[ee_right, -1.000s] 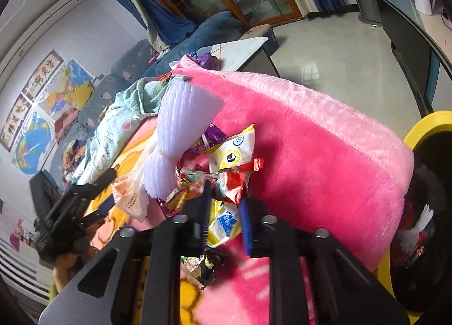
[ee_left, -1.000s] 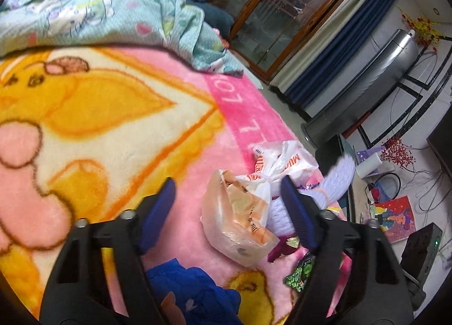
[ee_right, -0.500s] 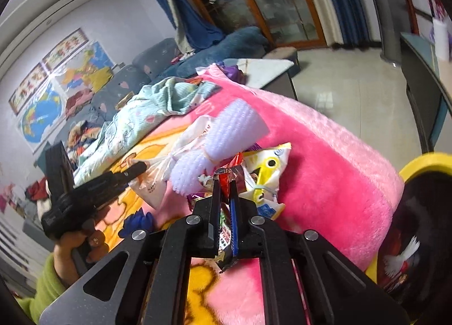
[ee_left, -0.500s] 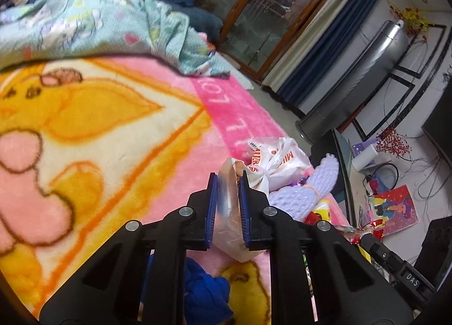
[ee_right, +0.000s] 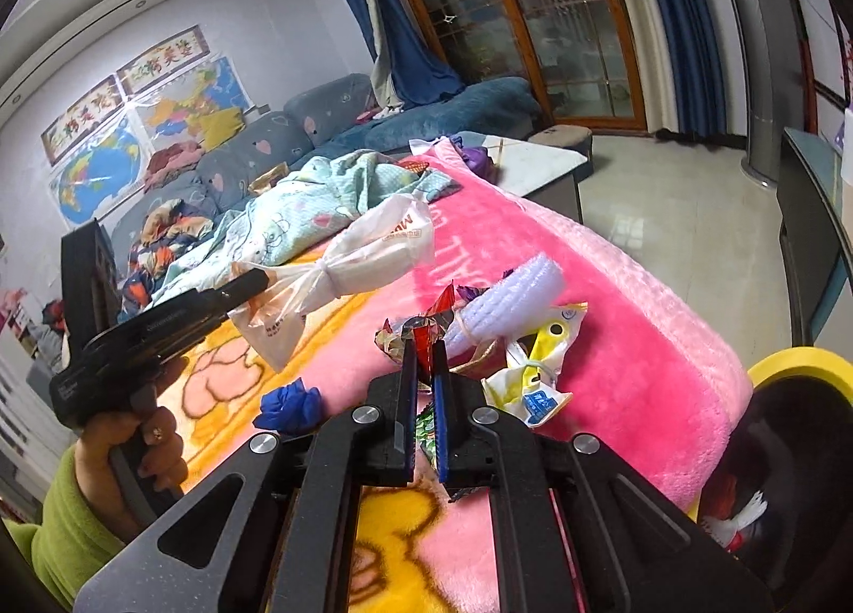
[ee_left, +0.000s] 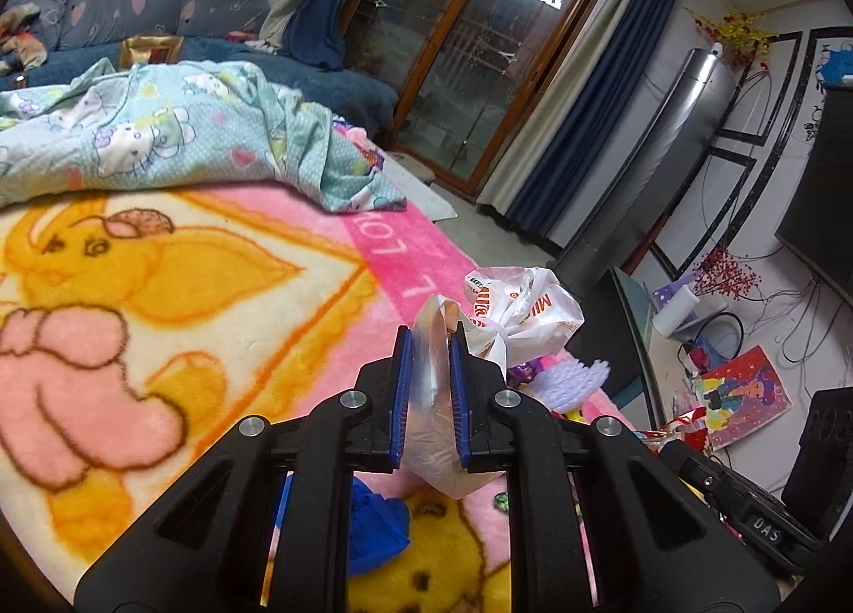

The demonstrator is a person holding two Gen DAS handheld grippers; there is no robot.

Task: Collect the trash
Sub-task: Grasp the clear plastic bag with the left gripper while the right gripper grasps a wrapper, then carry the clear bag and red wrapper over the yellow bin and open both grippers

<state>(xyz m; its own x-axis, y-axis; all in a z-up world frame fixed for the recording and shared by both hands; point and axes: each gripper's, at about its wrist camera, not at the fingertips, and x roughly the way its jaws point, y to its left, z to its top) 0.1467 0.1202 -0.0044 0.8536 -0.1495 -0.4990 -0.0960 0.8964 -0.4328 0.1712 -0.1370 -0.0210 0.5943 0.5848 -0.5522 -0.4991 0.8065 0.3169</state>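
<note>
My left gripper (ee_left: 429, 341) is shut on a clear plastic bag (ee_left: 434, 432) knotted to a white printed bag (ee_left: 525, 312), held above the pink cartoon blanket (ee_left: 160, 293). In the right wrist view the left gripper (ee_right: 256, 282) lifts this bag (ee_right: 368, 250) off the blanket. My right gripper (ee_right: 425, 352) is shut on a red foil wrapper (ee_right: 432, 320). A purple foam net (ee_right: 512, 301), a yellow-white snack packet (ee_right: 538, 373) and a green wrapper (ee_right: 426, 426) lie close by.
A crumpled blue glove (ee_right: 290, 405) lies on the blanket. A yellow-rimmed black bin (ee_right: 789, 432) with trash stands at the right. A teal patterned quilt (ee_left: 160, 133) is heaped at the back. A dark cabinet (ee_left: 613, 336) and tiled floor (ee_right: 666, 218) lie beyond the blanket edge.
My left gripper closed on the clear bag and lifted it with the white bag. My right gripper closed tighter on the red wrapper and rose; the foam net now lies flat.
</note>
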